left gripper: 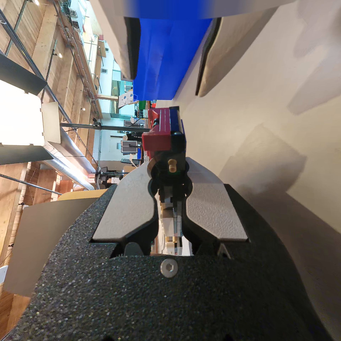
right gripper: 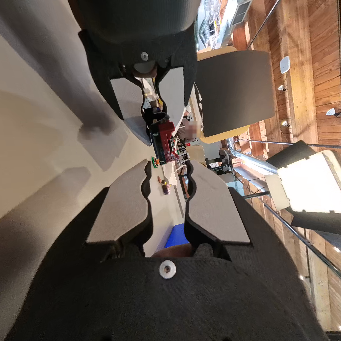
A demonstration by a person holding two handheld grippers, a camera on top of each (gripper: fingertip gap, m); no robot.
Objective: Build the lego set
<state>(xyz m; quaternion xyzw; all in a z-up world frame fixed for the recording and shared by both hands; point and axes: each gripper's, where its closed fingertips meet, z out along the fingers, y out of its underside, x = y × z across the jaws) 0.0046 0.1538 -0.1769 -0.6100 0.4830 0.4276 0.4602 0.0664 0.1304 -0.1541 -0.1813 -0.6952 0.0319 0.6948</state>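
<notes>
Two grippers: left gripper (left gripper: 168,167) clamps a red-and-black brick model (left gripper: 164,136); right gripper (right gripper: 168,164) gapes, holding nothing.

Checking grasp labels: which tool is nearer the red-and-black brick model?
Left. The left tool is clamped on the brick model; the right tool faces it, open, just short of its far end.

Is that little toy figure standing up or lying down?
Lying down: the toy figure lies flat along the table, between the right gripper's open fingers, untouched.

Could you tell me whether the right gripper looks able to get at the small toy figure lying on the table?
Probably yes: the toy figure lies in the open between the right gripper's spread fingers, with nothing covering it.
</notes>
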